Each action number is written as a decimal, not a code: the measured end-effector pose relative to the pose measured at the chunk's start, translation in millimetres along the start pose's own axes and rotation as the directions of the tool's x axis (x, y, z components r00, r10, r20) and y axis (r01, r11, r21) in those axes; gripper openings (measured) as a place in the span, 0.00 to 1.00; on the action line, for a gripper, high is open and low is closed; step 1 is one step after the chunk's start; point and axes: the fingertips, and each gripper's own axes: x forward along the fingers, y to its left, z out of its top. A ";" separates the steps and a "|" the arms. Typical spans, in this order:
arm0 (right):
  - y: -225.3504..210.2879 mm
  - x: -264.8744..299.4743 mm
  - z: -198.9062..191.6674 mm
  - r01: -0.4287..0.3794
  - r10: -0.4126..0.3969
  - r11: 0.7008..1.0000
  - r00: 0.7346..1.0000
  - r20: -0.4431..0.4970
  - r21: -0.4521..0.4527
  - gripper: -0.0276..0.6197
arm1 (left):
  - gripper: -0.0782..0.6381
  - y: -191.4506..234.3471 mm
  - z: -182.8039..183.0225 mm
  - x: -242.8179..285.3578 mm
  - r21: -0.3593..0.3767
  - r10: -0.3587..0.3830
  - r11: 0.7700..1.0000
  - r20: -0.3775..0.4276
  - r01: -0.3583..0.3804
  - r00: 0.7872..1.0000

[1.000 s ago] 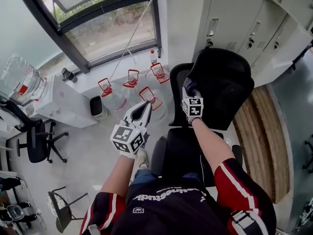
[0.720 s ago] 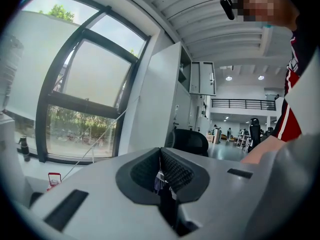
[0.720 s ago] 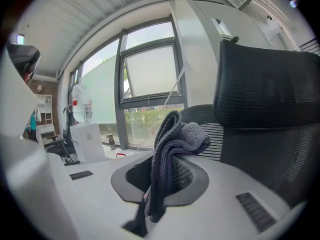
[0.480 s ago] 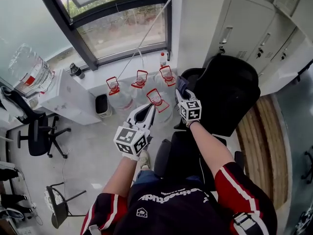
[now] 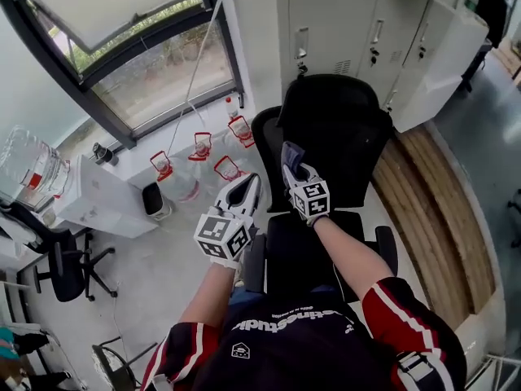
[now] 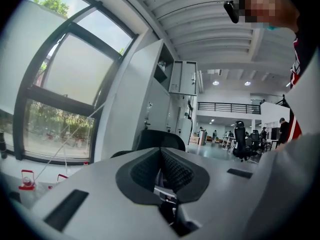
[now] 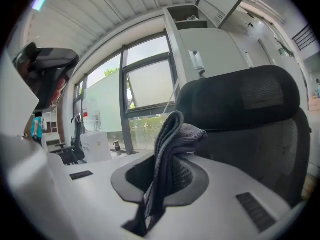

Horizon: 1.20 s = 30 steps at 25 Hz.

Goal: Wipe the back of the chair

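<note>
Right gripper (image 5: 291,157) is clamped on a grey cloth (image 7: 172,134) right by the left edge of the chair back (image 5: 346,137). Left gripper (image 5: 244,187) is pinched closed and empty. Four red-handled water jugs (image 5: 201,149) sit far left by the window, can't tell how full

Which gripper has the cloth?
The right gripper: its jaws are shut on the grey cloth. The left gripper has its jaws together with nothing between them.

The right tool (image 7: 167,176) blocks part of the chair (image 7: 250,134), its jaws part of the cloth (image 7: 172,134).
</note>
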 end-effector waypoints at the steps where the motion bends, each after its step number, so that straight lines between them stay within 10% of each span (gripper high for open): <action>1: -10.8 -12.5 -4.4 0.019 -0.019 1.000 1.000 -0.001 0.005 0.13 | 0.14 -11.8 -3.0 7.6 -0.004 -0.020 1.000 -0.004 0.020 1.000; 17: -187.5 -168.0 -96.7 0.278 -0.271 0.959 0.957 -0.108 0.062 0.13 | 0.14 -140.0 -53.3 109.2 -0.047 -0.194 0.980 -0.065 0.191 0.979; 30: -321.3 -199.2 -150.8 0.443 -0.428 0.896 0.879 -0.210 0.031 0.13 | 0.14 -153.2 -85.3 142.1 -0.068 -0.196 0.980 -0.108 0.189 0.975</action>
